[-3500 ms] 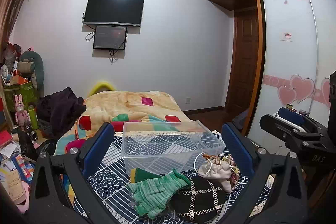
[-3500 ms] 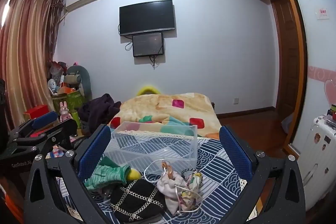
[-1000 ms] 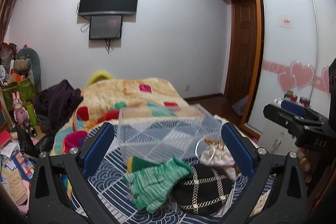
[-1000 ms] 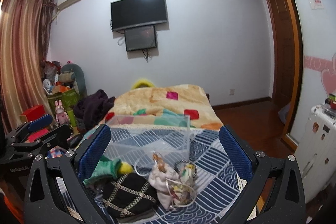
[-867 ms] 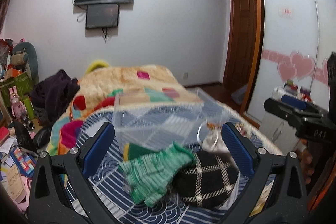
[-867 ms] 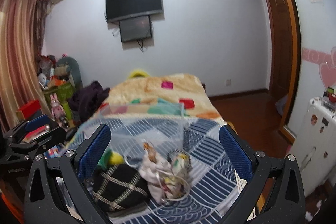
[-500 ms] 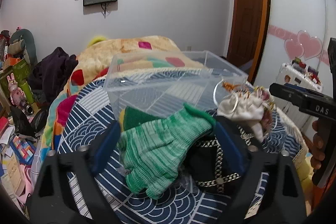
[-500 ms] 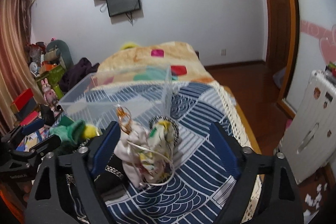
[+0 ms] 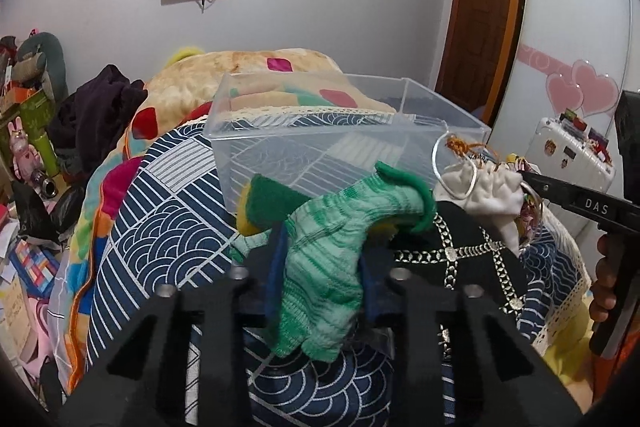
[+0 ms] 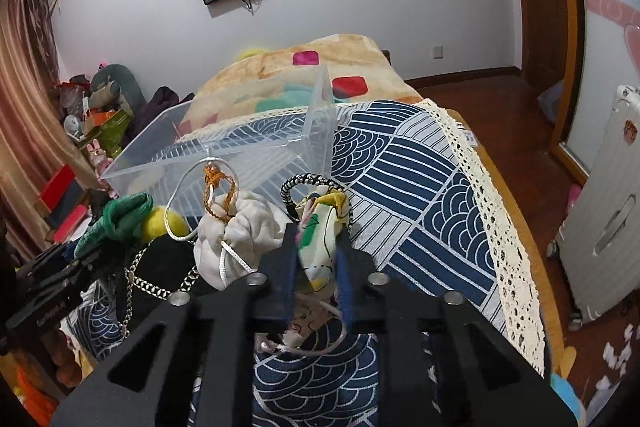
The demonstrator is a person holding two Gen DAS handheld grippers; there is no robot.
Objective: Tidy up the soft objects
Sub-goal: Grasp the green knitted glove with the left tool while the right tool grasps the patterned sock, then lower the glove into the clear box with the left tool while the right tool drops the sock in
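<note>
My left gripper [image 9: 322,267] is shut on a green striped knit glove [image 9: 332,251] lying on a black bag with a chain pattern [image 9: 460,259]. My right gripper [image 10: 316,259] is shut on a small patterned drawstring pouch [image 10: 320,231] with a braided black-and-white loop. A white drawstring pouch [image 10: 248,227] with an orange cord lies just left of it; it also shows in the left wrist view [image 9: 488,195]. A clear plastic bin [image 9: 340,131] stands empty behind the pile, also in the right wrist view [image 10: 240,143]. All rest on a blue patterned cloth [image 10: 420,195].
A yellow-and-green soft item [image 9: 260,203] lies beside the bin. An orange patchwork blanket [image 9: 248,75] and dark clothes [image 9: 100,107] lie behind. A white suitcase [image 10: 608,227] stands to the right, clutter [image 9: 28,163] on the floor to the left.
Both grippers moved down and forward into the pile and closed: the left onto the green glove, the right onto the patterned pouch. Earlier both were open and held above.
</note>
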